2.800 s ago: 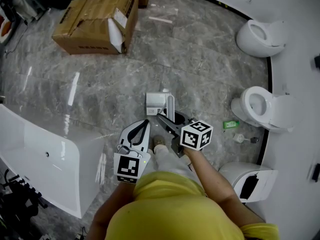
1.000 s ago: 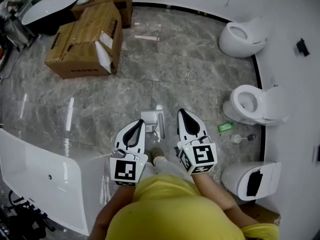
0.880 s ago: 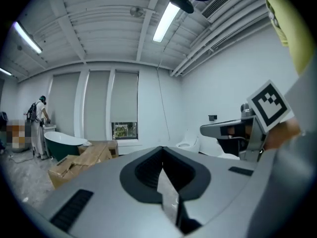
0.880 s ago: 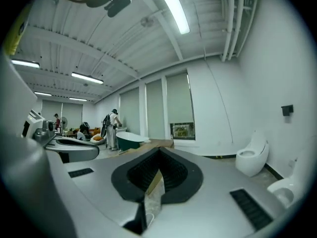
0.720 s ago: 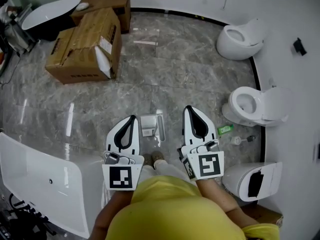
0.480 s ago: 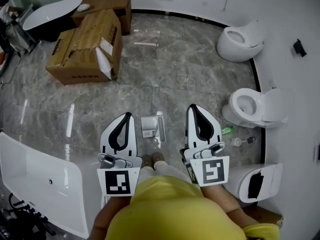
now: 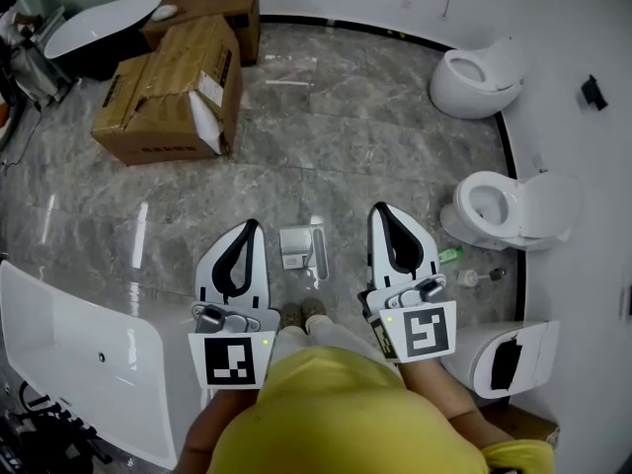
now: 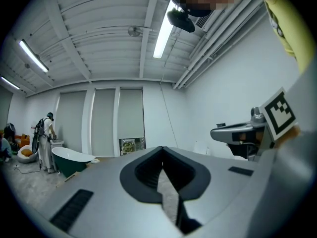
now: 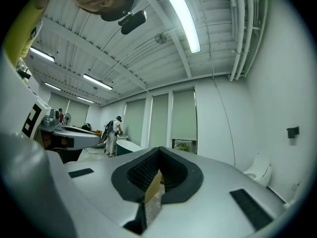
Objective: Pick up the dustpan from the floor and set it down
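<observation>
Now both tools lifted clear of floor: left gripper [image 7: 254, 227] and right gripper [image 7: 380, 210] raised, pointing level, jaws pressed together, nothing between. Small white plastic dustpan [image 7: 299, 247] left on grey marble floor [image 7: 375, 117], just ahead of shoes [image 7: 301, 313]. Set-down looks complete.

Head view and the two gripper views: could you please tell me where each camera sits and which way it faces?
Head view: on the person's head, looking steeply down at the floor and dustpan; shows left gripper, right gripper, yellow shirt.
Left gripper view: on the left gripper, facing level toward the bathtub; shows its shut jaws and the right gripper.
Right gripper view: on the right gripper, facing likewise; shows its shut jaws.
Shared: both gripper views show the bathtub and a person beside it.
</observation>
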### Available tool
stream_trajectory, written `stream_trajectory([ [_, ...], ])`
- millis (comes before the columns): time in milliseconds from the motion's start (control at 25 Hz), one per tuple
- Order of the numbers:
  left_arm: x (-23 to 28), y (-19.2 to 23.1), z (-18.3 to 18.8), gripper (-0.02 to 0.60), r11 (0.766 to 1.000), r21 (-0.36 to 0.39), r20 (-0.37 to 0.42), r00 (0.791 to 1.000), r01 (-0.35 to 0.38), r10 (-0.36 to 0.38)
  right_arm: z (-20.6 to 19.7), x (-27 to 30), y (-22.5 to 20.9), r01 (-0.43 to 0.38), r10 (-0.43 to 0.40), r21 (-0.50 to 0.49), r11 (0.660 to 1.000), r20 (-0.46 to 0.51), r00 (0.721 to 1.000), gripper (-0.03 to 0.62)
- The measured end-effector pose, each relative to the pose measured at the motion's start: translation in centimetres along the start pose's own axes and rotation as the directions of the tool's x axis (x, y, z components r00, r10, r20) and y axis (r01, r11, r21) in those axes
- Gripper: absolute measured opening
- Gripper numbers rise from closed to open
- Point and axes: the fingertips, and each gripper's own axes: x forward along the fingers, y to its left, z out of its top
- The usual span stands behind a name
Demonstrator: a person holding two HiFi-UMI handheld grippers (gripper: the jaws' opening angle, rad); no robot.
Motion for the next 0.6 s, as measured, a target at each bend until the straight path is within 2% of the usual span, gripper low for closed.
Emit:
stream_trajectory([
  [600, 0.4, -0.1, -1.1, 0.003, 0.999, -0.020, -0.016, 1.000, 0.026, -0.027, -1.6, 0.1, -0.2, 0.012, -0.011, 0.019, 1.000, -0.042, 0.999, 0.009],
])
